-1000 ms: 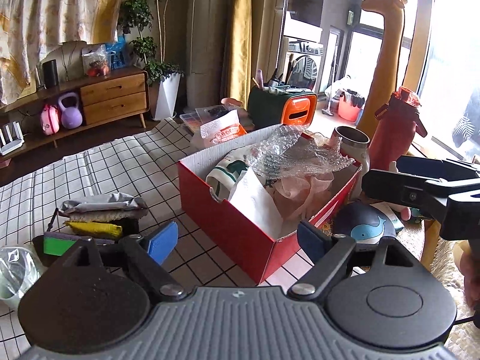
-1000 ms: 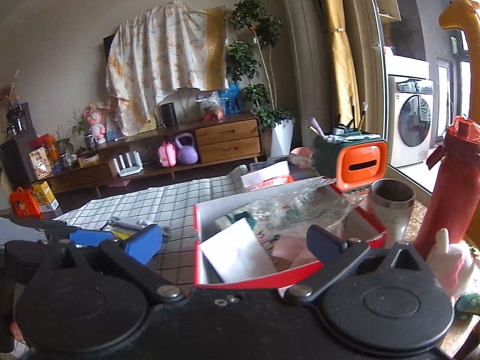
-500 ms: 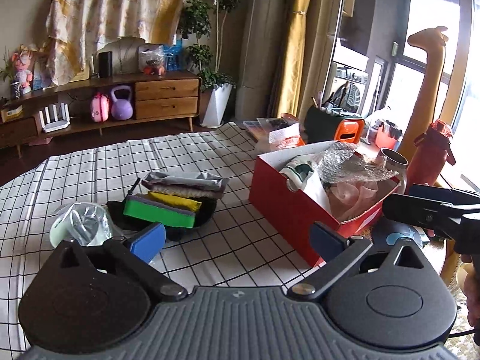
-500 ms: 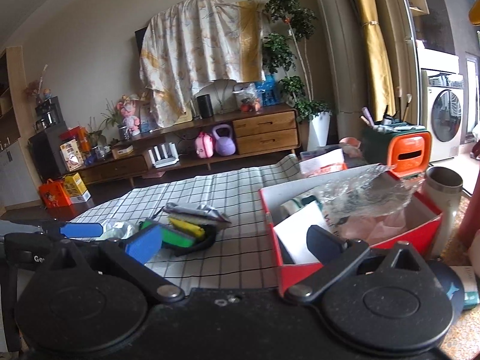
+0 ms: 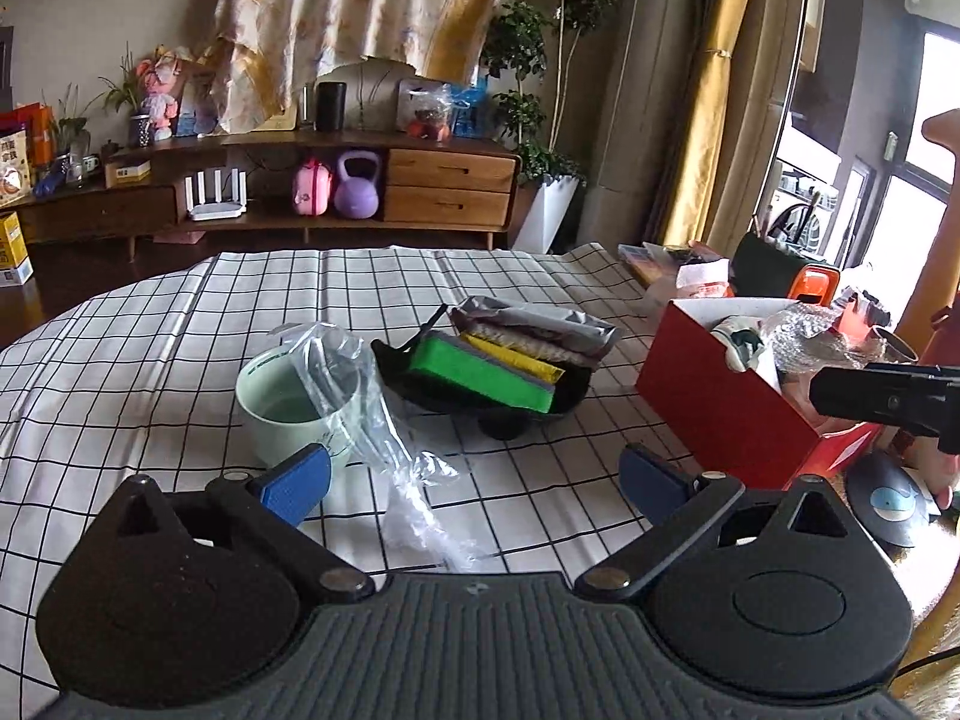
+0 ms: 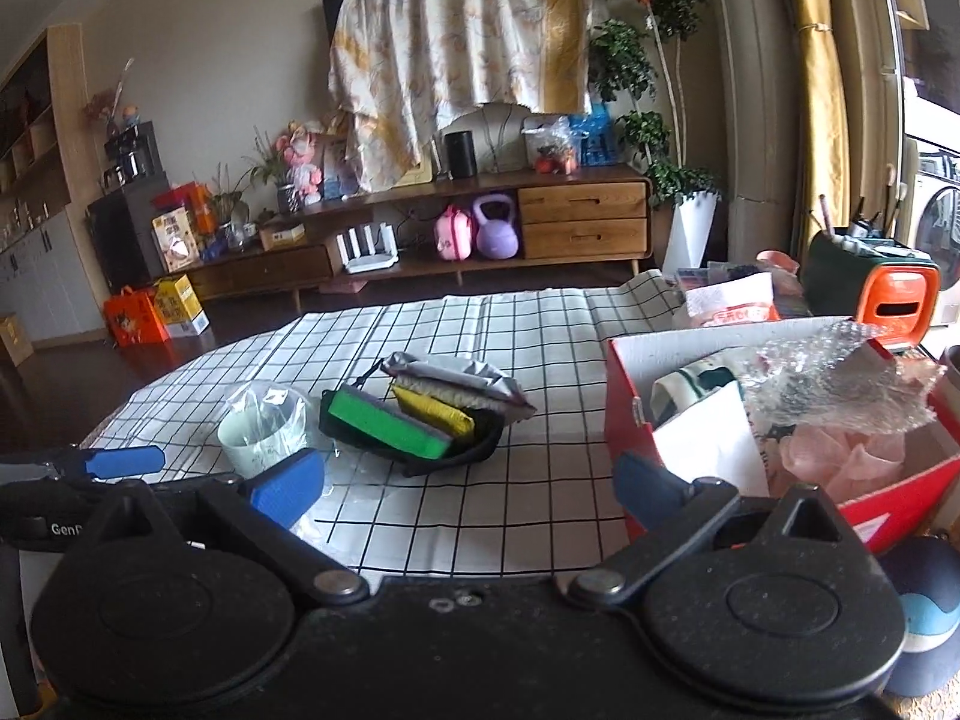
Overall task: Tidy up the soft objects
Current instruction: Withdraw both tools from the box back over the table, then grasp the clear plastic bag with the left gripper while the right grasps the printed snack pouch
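While both claws gape empty, left claw [image 5: 474, 474] and right claw [image 6: 468, 489] face the sponge dish [image 5: 480, 384].

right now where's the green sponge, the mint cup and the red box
green sponge [image 5: 480, 373], left wrist view, on its green top face
mint cup [image 5: 282, 435], left wrist view, on its outer wall below the rim
red box [image 6: 624, 420], right wrist view, on its red left side wall

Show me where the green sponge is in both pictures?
Left wrist view: the green sponge sits at the centre, in the black dish.
Right wrist view: it sits left of centre, same dish.
Shared landmark: the pale green mug just left of it.
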The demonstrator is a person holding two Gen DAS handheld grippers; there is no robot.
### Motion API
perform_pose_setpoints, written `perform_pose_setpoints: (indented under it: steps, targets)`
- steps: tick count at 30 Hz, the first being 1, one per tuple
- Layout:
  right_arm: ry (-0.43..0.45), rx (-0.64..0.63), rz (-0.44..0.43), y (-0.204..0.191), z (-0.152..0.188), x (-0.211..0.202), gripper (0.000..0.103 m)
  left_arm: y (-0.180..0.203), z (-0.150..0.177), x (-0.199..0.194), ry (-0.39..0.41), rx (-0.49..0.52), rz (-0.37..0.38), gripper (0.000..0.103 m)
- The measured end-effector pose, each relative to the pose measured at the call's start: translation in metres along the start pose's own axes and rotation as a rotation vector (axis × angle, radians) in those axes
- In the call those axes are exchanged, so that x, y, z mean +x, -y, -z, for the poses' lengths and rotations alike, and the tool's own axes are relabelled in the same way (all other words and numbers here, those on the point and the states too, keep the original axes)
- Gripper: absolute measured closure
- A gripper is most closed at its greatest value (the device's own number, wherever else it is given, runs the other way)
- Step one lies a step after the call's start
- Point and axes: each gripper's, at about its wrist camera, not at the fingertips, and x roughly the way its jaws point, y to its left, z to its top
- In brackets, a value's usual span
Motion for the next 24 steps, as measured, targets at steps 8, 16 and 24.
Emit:
perform_pose_setpoints:
  steps: [8,16,24]
  targets:
    - [-0.069,-0.095,-0.023,-0.006,-0.017,0.046,0.001,-0.008,0.013,0.033,-0.058,0.020,-0.015,0.000]
    - [-0.134,-0.230,-0.025,-0.004,-0.050,0.111,0.005,-0.011,0.021,0.064,-0.081,0.001,-0.046,0.000]
    - [-0.184,-0.345,-0.067,-0.005,-0.067,0.172,0.018,-0.017,0.025,0.099,-0.109,-0.016,-0.088,0.000]
